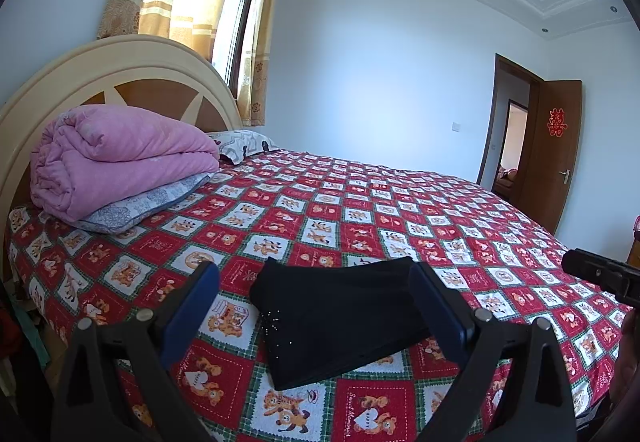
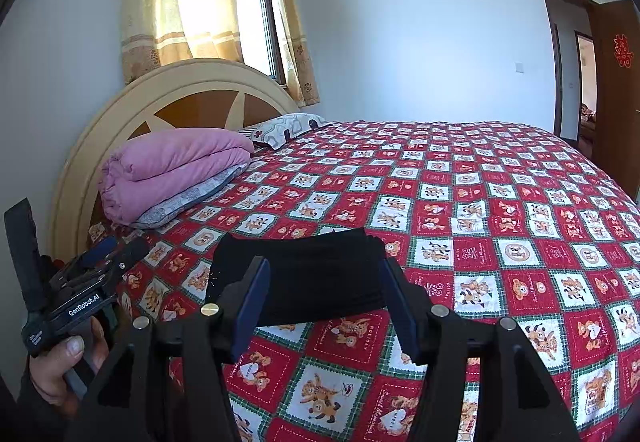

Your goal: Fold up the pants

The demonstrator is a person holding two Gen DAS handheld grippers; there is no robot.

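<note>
pants [image 1: 340,318] on bed [image 1: 400,210], quilt [image 1: 120,158] behind

White-walled bedroom [image 1: 380,62], sunlit curtained window [image 2: 224,2], open door [image 1: 552,154].

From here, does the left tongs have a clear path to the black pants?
Probably yes: the left tongs are open, the folded pants lie straight ahead on the bedspread, and nothing lies between.

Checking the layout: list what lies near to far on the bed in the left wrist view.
Left gripper → folded black pants → pink quilt on a grey pillow → patterned pillow → headboard.
</note>
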